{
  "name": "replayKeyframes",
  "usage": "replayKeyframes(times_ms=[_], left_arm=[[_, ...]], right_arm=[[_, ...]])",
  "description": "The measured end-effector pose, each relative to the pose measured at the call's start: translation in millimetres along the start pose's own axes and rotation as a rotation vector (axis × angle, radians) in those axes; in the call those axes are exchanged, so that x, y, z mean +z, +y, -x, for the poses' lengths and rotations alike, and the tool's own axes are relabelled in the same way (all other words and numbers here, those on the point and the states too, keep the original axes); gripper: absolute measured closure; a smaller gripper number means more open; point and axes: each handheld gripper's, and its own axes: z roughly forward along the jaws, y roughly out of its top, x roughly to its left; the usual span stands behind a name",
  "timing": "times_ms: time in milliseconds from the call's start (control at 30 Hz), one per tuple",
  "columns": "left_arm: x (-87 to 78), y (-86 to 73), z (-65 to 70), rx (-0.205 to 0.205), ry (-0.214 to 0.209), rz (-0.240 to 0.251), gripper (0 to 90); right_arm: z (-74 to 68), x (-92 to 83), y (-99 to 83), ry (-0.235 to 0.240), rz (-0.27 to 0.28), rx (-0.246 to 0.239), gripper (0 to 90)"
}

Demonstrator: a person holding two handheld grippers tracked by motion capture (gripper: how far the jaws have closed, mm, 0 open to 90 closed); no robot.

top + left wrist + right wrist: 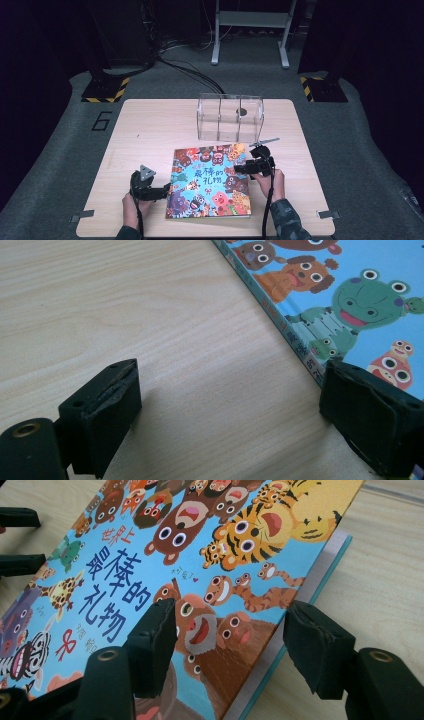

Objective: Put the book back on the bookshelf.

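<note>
Picture book (210,181) lies flat on the tabletop (150,125), cover up, in the near half and a little right of centre, with a clear plastic organiser (230,117) standing behind it toward the far edge. Your left gripper (165,190) sits at the book's left edge near the front corner; its jaws stand wide, and the left gripper view shows one jaw just at the spine while the other rests over bare wood, so nothing is gripped there. Your right gripper (239,169) is over the book's right side, jaws partly apart and straddling the cover's right edge; in the right gripper view the cover (165,555) looks raised a little off the pale pages beneath, but the pads do not seem to press on it.

To do this step well, I'd judge you should bring the right jaws squarely onto the cover's edge alone, not the pages, and close before lifting. Keep the left gripper low against the spine as a stop so the book does not slide.

It is a thin hardback with a light blue cover crowded with cartoon animals: bears, a tiger, a frog, a zebra. Large dark blue characters run down the middle, and the spine is narrow and teal.
</note>
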Motion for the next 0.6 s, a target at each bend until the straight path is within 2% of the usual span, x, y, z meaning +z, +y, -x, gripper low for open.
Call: replayKeyframes(times_ms=[133, 200, 233, 433, 600], left_arm=[[0.0, 0.0, -0.1, 0.000, -0.001, 0.001, 9.6], [0.0, 0.0, -0.1, 0.001, -0.002, 0.001, 9.6], [0.2, 0.0, -0.4, 0.011, -0.005, 0.002, 9.7], [1.0, -0.4, 0.5, 0.010, -0.007, 0.012, 9.7], [1.1, -0.5, 1.0, 0.005, -0.009, 0.013, 9.6]], right_arm=[[0.3, -2.6, 3.7, 0.021, 0.039, 0.006, 38.1], [-0.4, -2.7, 5.9, 0.029, 0.042, 0.013, 38.2], [-0.4, -2.3, 6.9, 0.031, 0.047, 0.007, 38.2], [-2.2, -0.2, 12.6, 0.022, 0.061, -0.009, 38.6], [-2.8, 0.9, 18.0, 0.040, 0.067, 0.000, 38.5]])
